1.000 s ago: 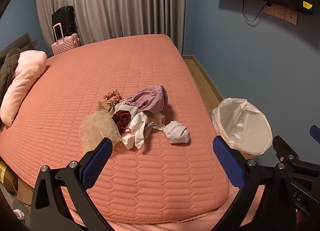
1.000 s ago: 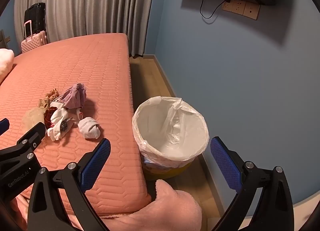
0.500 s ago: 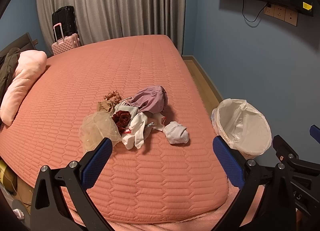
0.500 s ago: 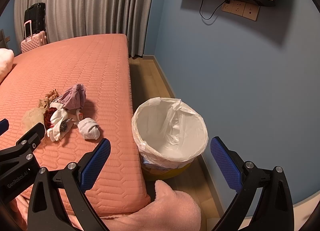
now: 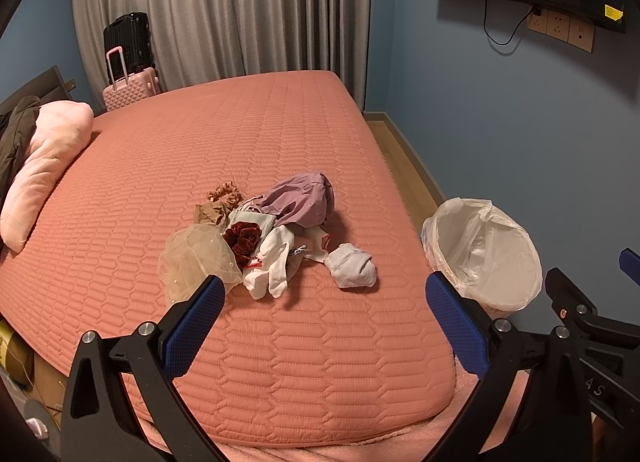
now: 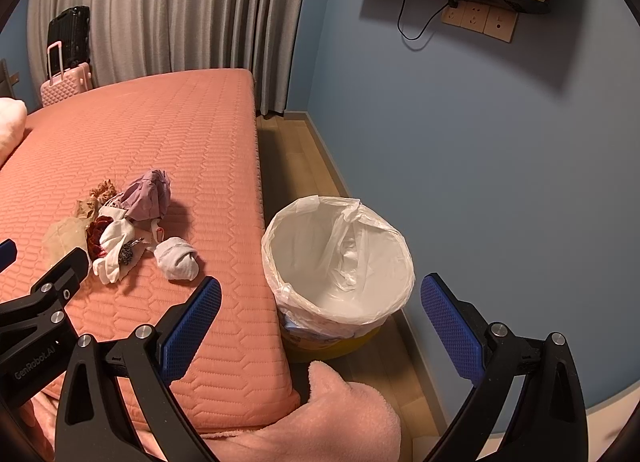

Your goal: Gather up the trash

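Both tongs released: left gripper (image 5: 324, 314), right gripper (image 6: 320, 314). Crumpled cloth-and-paper trash pile (image 5: 272, 238) on salmon quilted mattress (image 5: 240, 150). Right view only: yellow base under white-lined bin (image 6: 340, 262).

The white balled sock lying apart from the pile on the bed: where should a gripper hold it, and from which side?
Probably grip the white balled sock across its rounded middle, coming down from above. It lies clear of the pile, nearest the bin, and its soft lump should squeeze easily.
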A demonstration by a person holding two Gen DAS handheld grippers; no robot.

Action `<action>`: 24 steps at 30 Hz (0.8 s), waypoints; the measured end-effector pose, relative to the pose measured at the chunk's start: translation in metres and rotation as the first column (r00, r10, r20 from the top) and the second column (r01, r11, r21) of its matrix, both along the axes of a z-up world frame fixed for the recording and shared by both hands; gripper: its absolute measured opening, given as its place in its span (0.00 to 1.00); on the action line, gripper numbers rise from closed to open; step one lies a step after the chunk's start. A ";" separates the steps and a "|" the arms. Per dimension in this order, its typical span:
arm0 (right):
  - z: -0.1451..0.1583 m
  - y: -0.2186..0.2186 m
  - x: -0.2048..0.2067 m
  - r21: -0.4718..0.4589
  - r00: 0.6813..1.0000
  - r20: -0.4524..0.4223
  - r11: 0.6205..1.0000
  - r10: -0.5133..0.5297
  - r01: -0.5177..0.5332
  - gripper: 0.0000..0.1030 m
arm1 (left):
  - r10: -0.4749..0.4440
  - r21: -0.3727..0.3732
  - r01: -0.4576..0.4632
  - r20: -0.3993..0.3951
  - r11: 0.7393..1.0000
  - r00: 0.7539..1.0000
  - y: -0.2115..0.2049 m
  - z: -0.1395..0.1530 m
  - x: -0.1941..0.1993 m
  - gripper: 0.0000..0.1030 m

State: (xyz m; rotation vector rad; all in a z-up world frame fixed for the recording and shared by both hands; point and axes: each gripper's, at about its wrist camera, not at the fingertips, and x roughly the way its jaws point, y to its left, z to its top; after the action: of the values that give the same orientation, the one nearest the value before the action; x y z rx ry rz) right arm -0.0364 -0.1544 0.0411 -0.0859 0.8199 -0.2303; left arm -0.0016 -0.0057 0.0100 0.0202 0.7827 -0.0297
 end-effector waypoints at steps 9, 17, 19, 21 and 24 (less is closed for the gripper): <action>0.002 -0.001 0.000 -0.001 1.000 0.001 1.000 -0.001 0.001 0.94 | 0.003 -0.006 -0.003 -0.002 1.000 1.000 0.001 0.001 0.000 0.93; 0.002 0.000 0.000 -0.001 1.000 0.002 1.000 -0.001 0.001 0.94 | 0.003 -0.010 -0.003 -0.002 1.000 1.000 0.002 0.000 -0.001 0.93; 0.002 0.000 0.000 -0.001 1.000 0.002 1.000 -0.002 0.002 0.94 | 0.003 -0.009 -0.003 -0.002 1.000 1.000 0.002 0.000 -0.001 0.93; 0.003 -0.001 0.000 -0.001 1.000 0.001 1.000 -0.001 0.001 0.94 | 0.002 -0.010 -0.002 -0.003 1.000 1.000 0.002 0.000 -0.001 0.93; 0.003 -0.001 0.000 -0.002 1.000 0.002 1.000 0.000 0.000 0.94 | 0.002 -0.011 -0.002 -0.002 1.000 1.000 0.003 0.000 -0.002 0.93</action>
State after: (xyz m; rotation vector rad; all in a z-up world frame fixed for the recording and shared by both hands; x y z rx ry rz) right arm -0.0363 -0.1556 0.0438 -0.0875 0.8178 -0.2316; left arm -0.0032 -0.0028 0.0102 0.0087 0.7845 -0.0321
